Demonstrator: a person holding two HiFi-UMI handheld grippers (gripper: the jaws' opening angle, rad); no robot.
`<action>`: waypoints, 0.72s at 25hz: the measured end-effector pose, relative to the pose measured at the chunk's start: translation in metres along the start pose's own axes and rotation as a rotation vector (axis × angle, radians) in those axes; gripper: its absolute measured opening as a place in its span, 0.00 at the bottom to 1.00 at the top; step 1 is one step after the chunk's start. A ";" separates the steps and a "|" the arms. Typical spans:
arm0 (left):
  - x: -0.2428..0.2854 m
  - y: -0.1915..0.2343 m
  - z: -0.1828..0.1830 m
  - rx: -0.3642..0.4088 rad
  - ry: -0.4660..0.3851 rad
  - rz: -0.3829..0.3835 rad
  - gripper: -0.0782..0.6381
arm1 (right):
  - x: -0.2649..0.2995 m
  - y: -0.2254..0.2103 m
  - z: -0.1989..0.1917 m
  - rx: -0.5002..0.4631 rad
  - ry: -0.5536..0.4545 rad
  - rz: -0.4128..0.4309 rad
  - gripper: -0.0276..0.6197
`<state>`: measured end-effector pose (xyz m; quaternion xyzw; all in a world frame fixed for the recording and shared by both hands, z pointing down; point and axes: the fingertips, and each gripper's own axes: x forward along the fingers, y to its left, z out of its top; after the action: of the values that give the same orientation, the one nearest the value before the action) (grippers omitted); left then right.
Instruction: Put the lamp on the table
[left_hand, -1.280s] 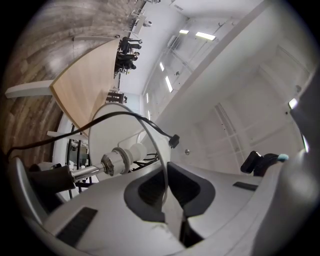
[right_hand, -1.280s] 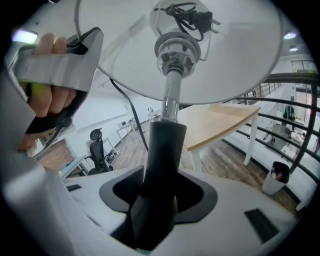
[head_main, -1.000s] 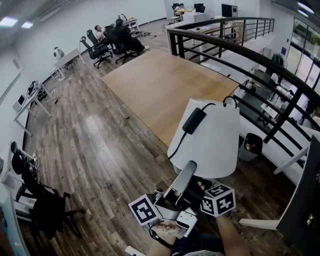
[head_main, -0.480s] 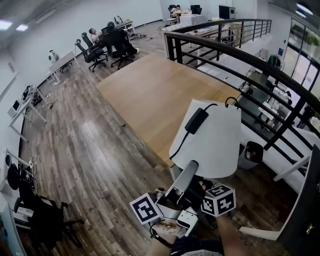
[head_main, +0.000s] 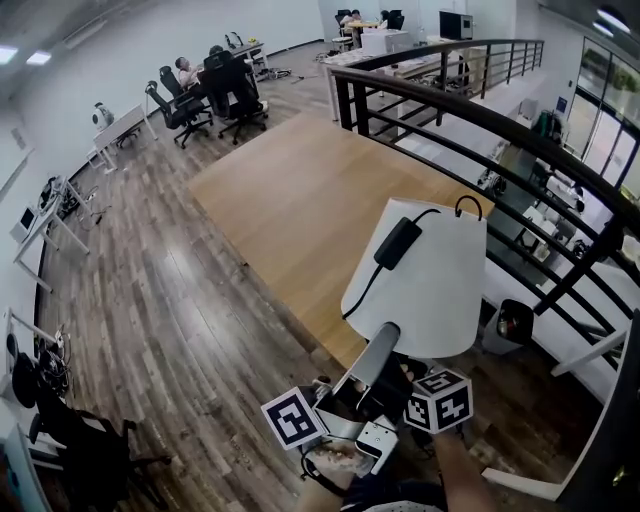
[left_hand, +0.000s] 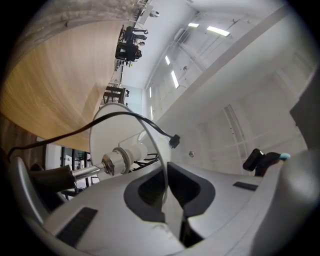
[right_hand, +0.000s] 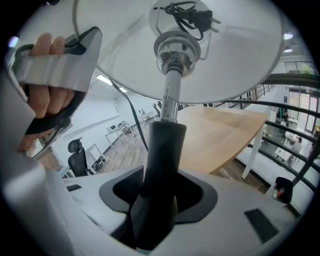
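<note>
**Left gripper** (left_hand: 167, 180): jaws closed together on the thin rim of the white shade (left_hand: 107, 132) of the lamp (head_main: 420, 280). **Right gripper** (right_hand: 159, 192): jaws clamped on the dark stem (right_hand: 162, 145). The lamp is carried in the air, its shade over the near edge of the wooden table (head_main: 300, 190). A black railing (head_main: 480, 115) borders the table's right side. Bare floor (head_main: 170, 290) lies open on its left.
</note>
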<state>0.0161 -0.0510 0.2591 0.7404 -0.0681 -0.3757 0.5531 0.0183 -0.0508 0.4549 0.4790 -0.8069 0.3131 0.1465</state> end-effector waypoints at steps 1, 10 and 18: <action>0.003 0.004 0.005 -0.002 -0.001 0.002 0.15 | 0.005 -0.004 0.003 0.000 0.001 -0.002 0.36; 0.025 0.022 0.045 -0.016 0.009 -0.003 0.15 | 0.042 -0.020 0.035 0.004 -0.001 -0.021 0.36; 0.037 0.037 0.063 -0.028 0.003 0.003 0.15 | 0.058 -0.031 0.044 0.012 0.014 -0.020 0.36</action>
<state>0.0148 -0.1324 0.2672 0.7331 -0.0633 -0.3745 0.5642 0.0187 -0.1294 0.4640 0.4856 -0.7992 0.3197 0.1522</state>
